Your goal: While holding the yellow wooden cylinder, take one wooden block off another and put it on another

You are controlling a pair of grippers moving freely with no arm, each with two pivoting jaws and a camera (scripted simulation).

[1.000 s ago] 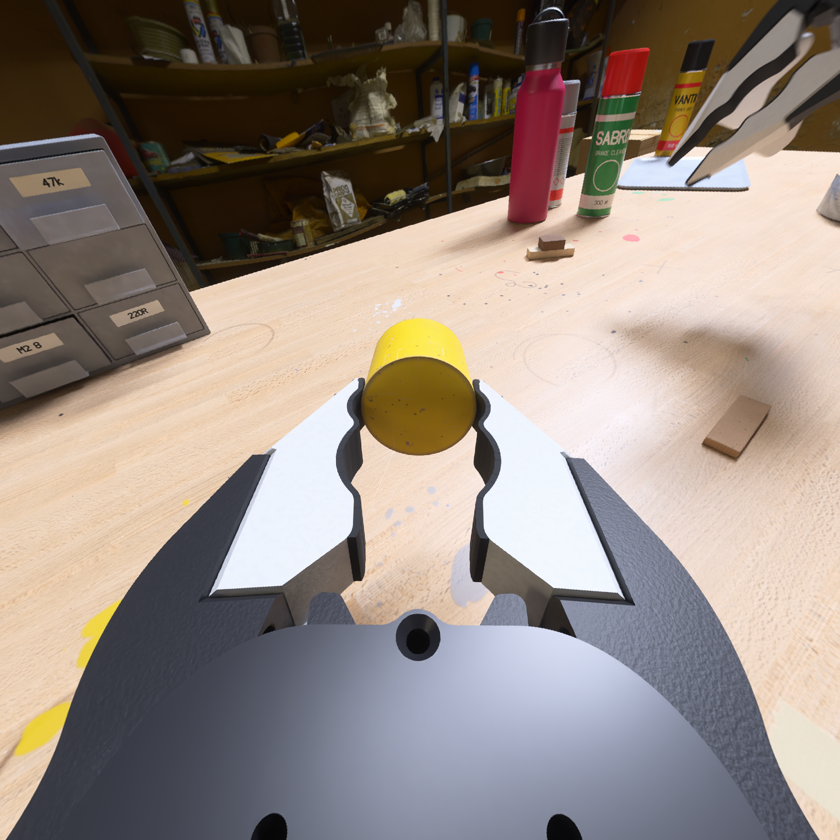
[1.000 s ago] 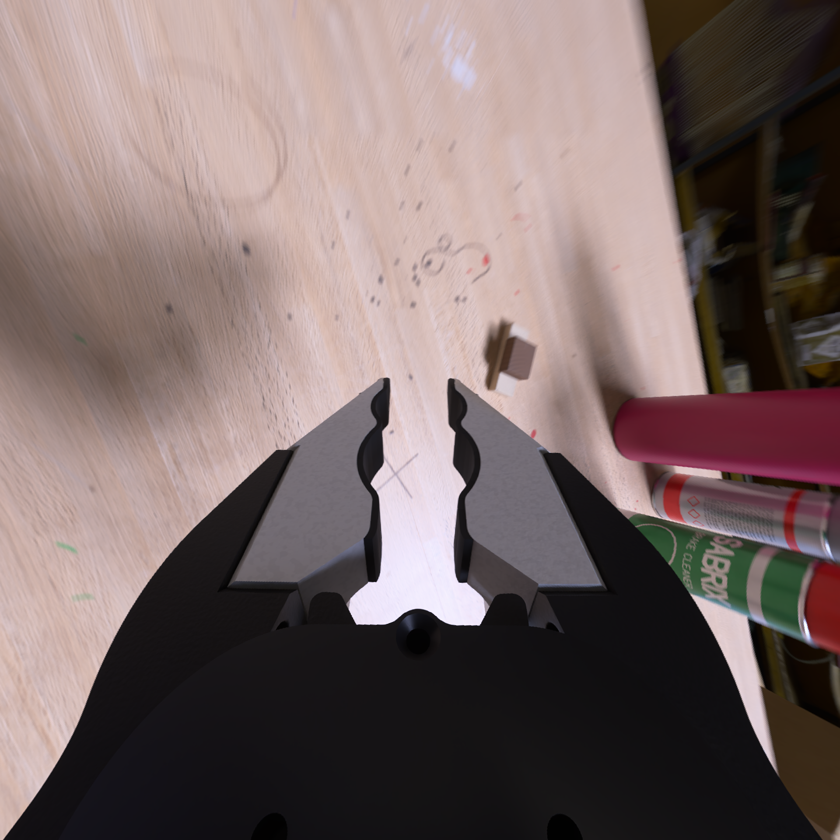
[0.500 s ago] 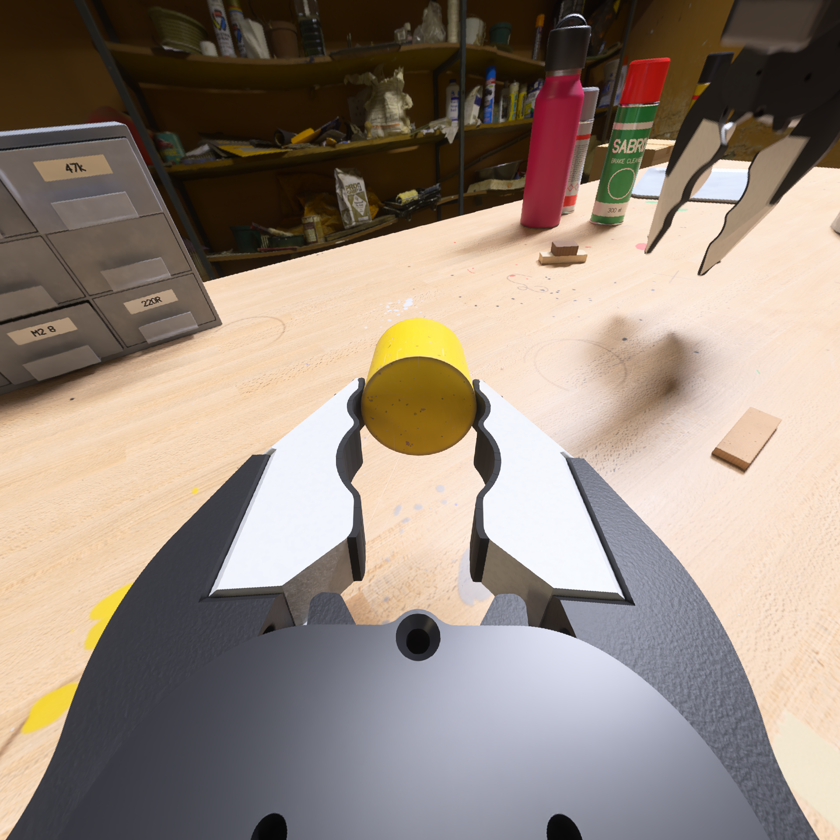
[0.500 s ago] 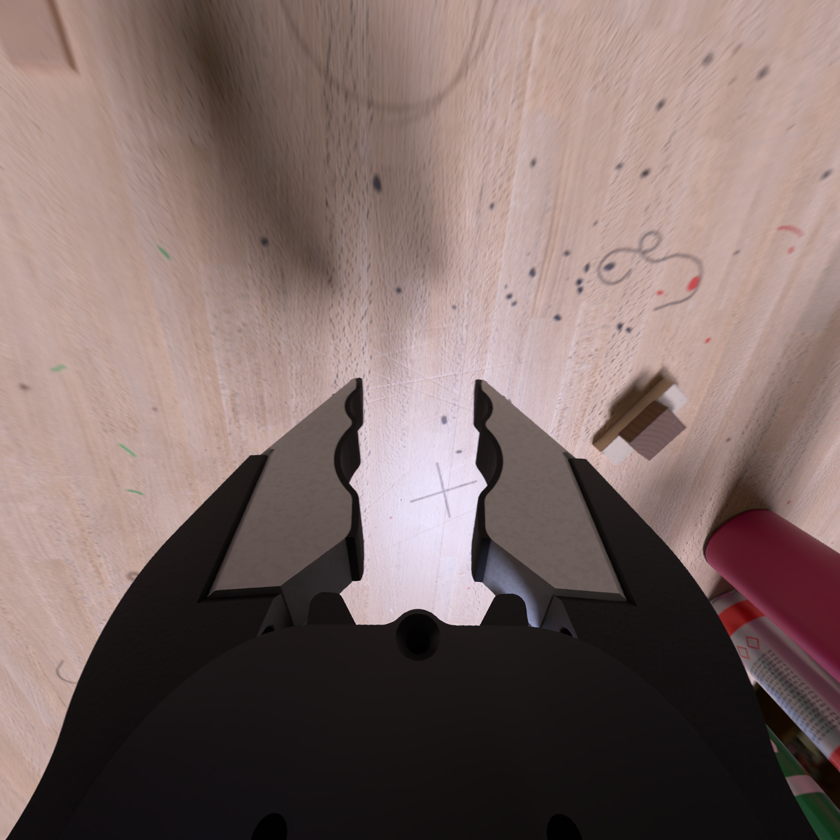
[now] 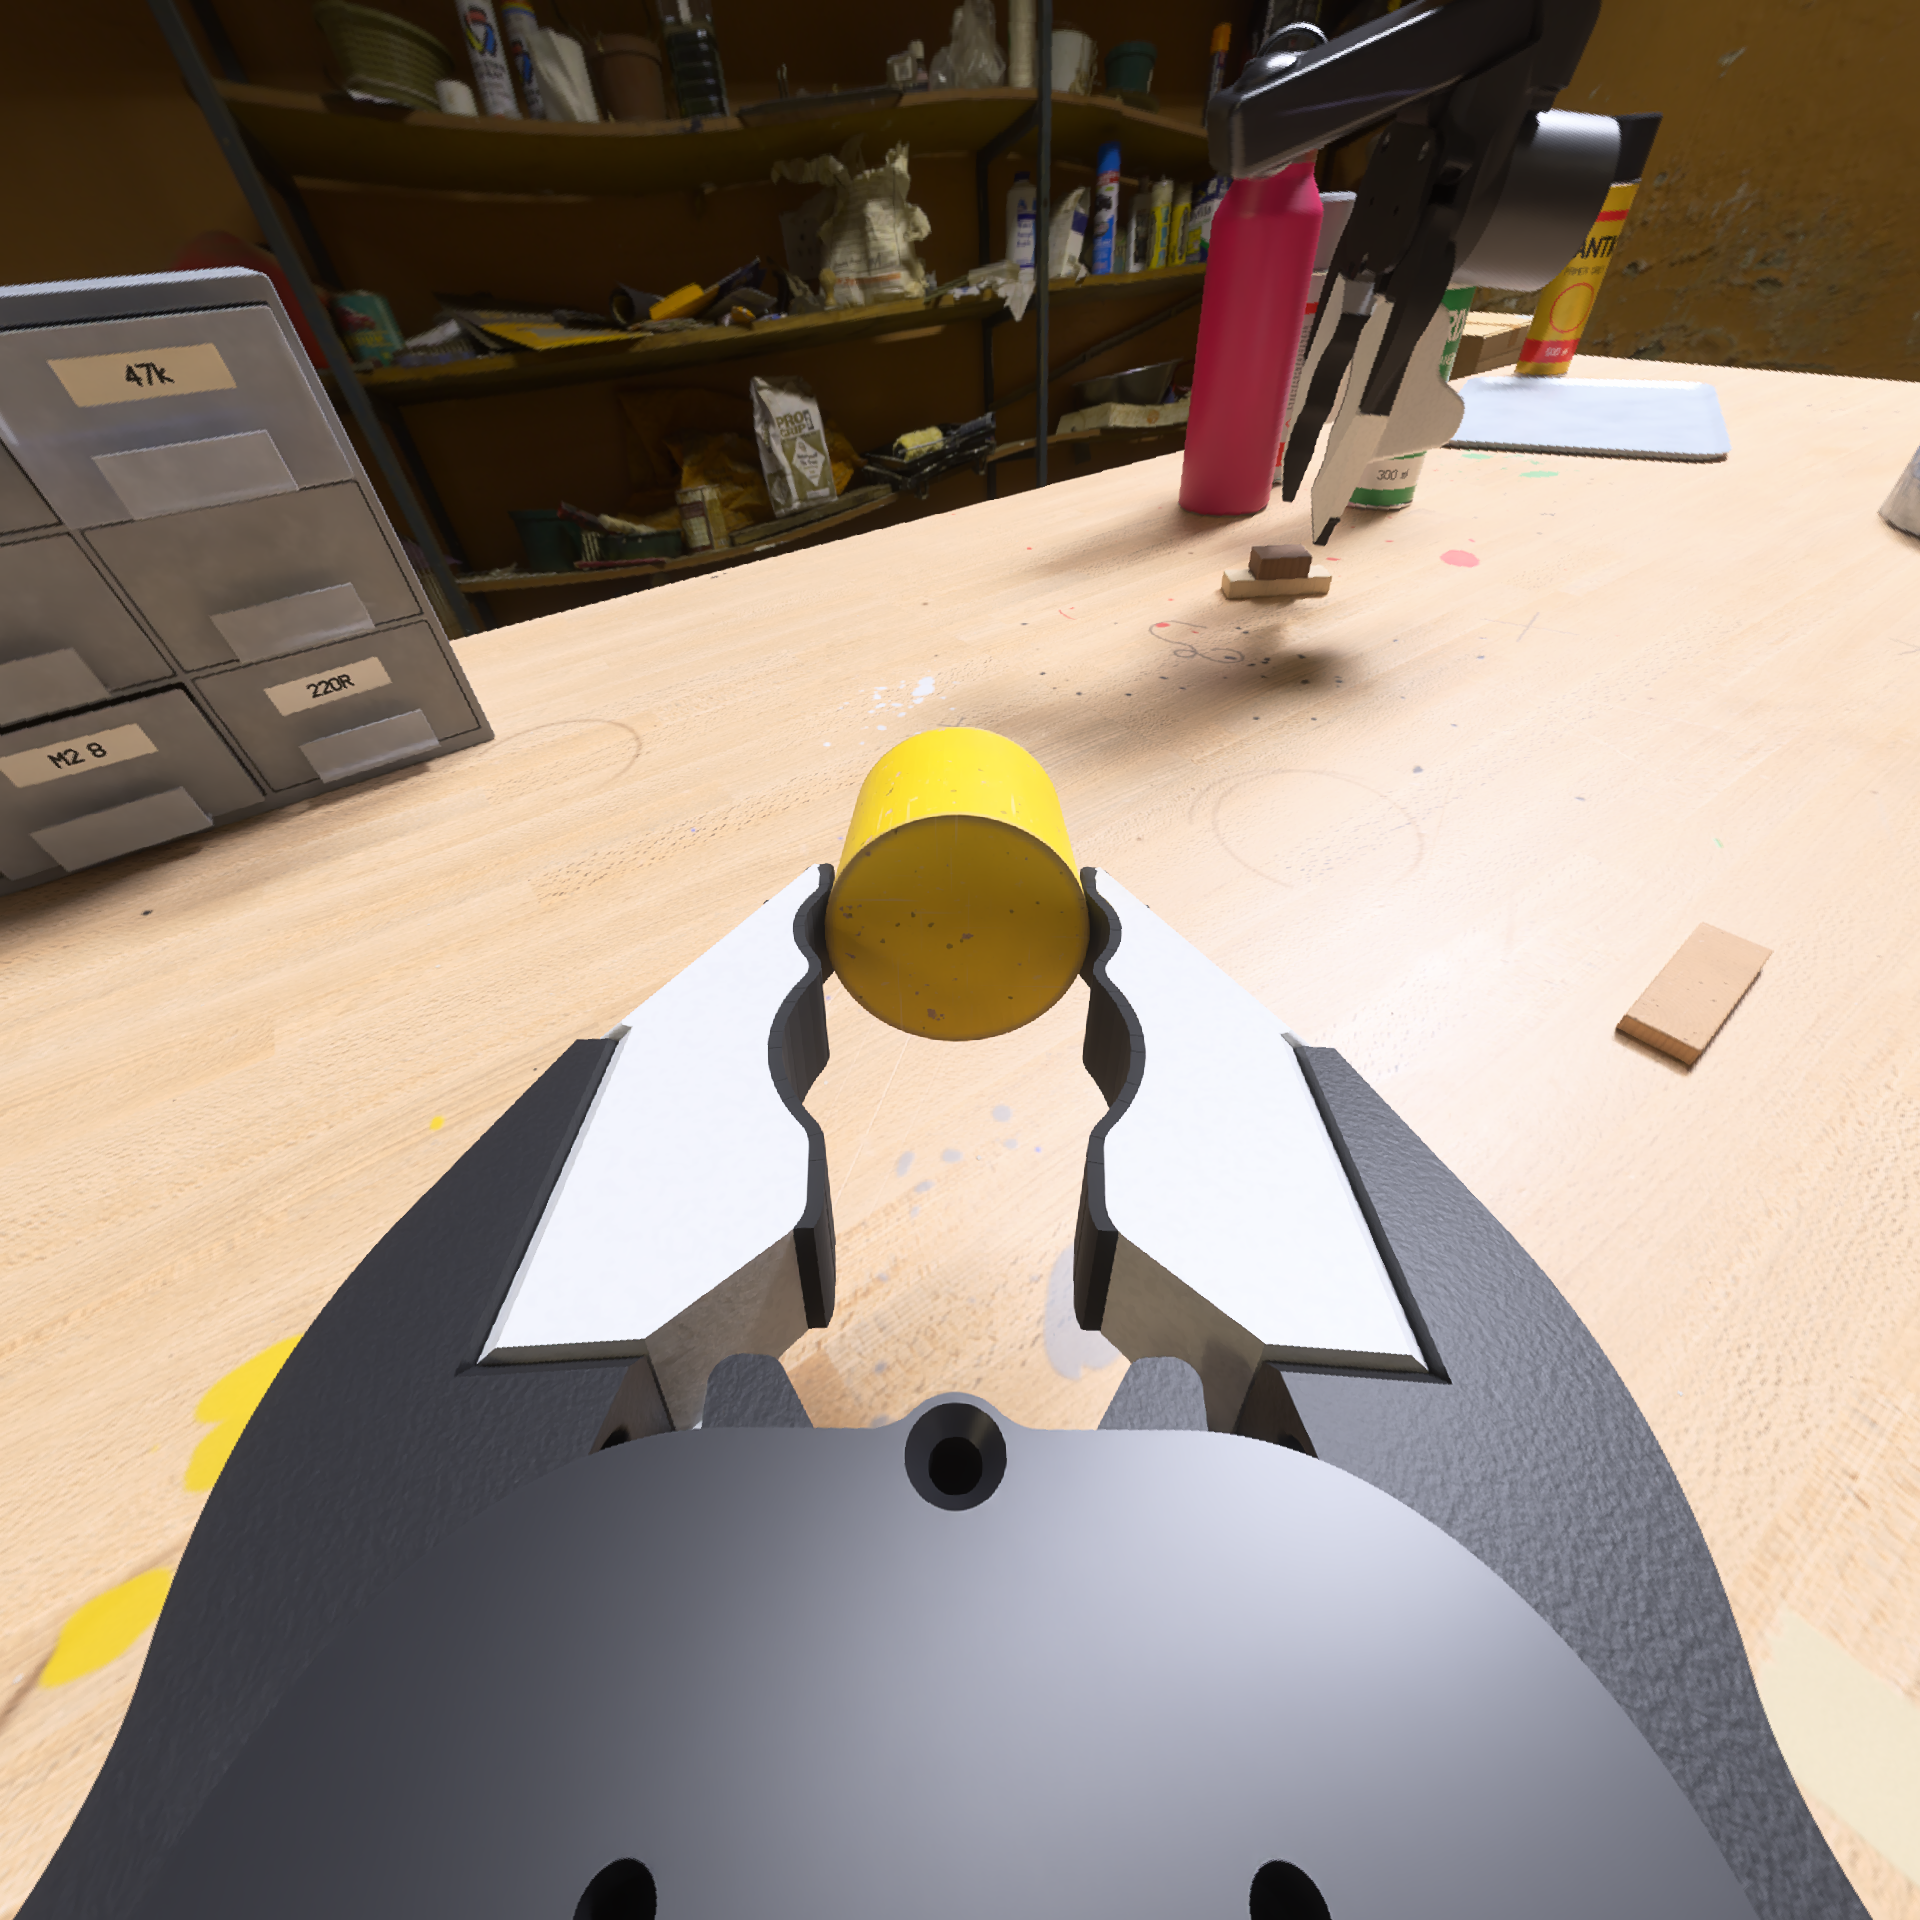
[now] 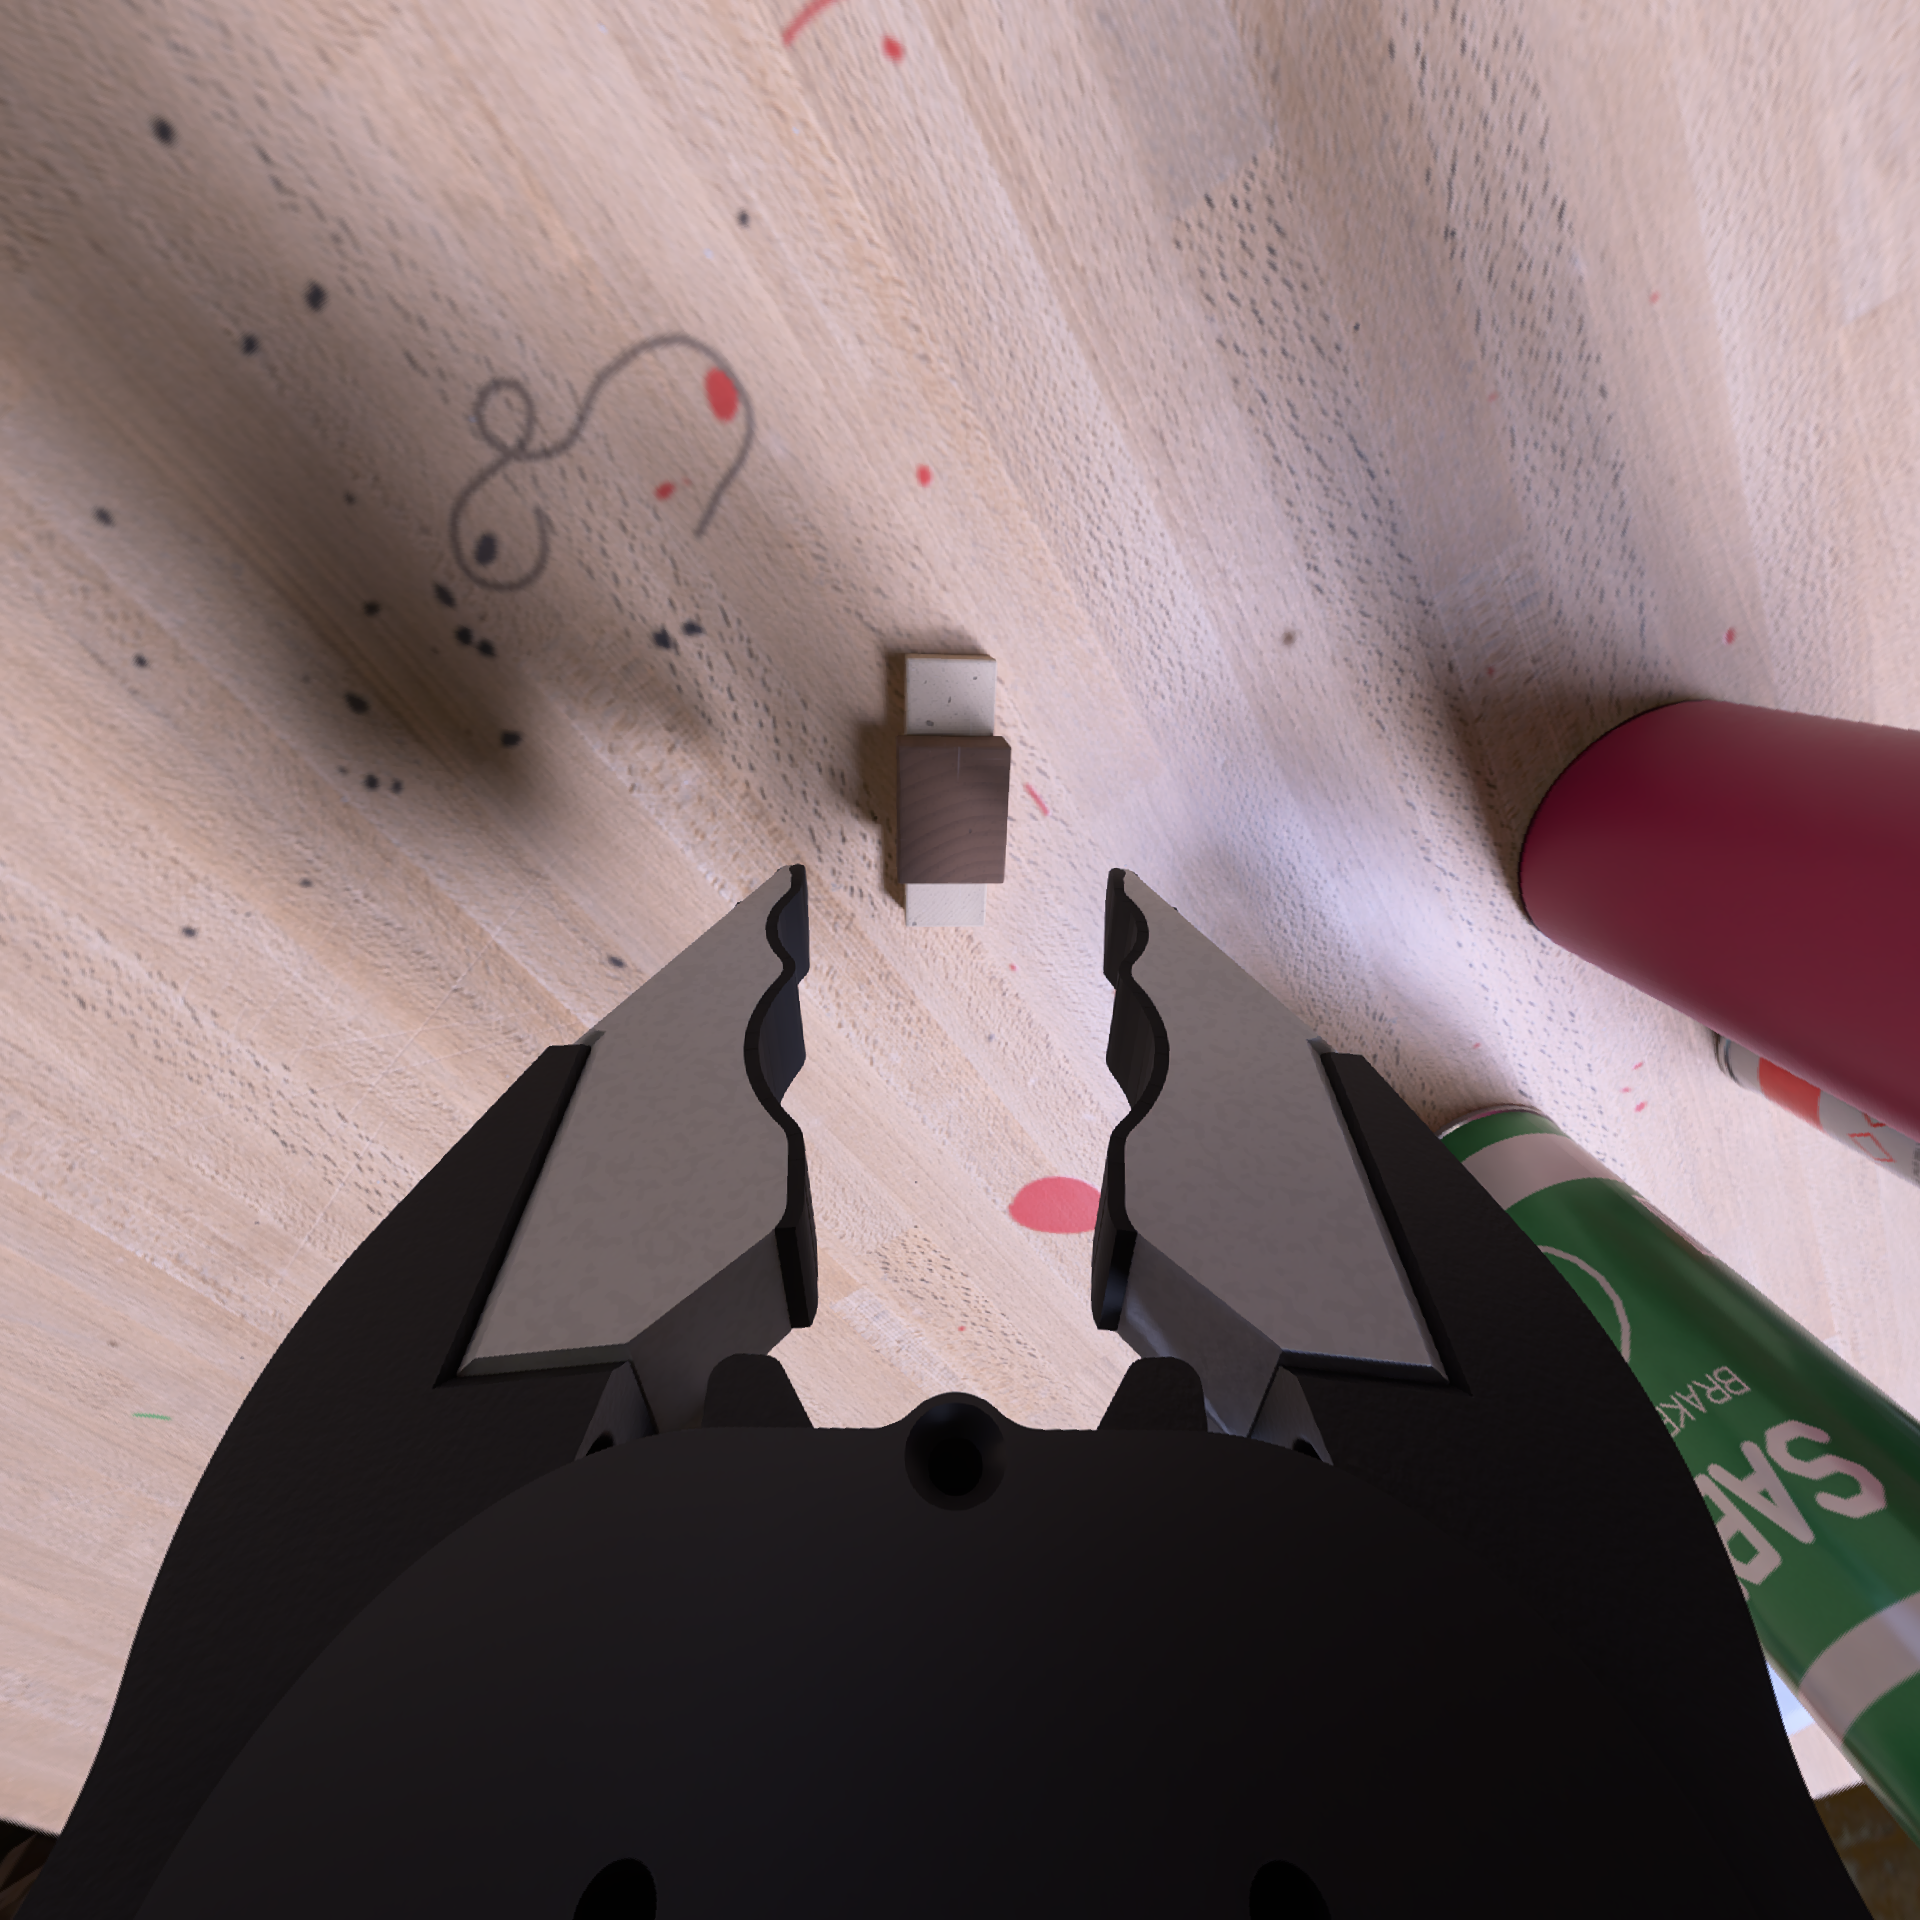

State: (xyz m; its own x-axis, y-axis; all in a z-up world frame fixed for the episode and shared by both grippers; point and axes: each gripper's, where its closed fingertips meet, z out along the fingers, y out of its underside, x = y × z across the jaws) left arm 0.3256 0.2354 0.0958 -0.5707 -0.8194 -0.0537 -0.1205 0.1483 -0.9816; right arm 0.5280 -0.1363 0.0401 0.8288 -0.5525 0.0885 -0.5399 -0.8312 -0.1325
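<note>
The right claw (image 6: 951,883) is hanging open above the bench (image 6: 1351,416), the dark block (image 6: 953,823) lying crosswise on the pale strip (image 6: 948,691) just ahead of its tips, while the left claw (image 5: 956,914) is gripping the yellow cylinder (image 5: 956,904).

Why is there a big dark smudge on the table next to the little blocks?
In the right wrist view the smudge is a soft shadow on the table, left of the dark brown block; in the left wrist view the same shadow lies under the right gripper, so the gripper likely casts it.
</note>
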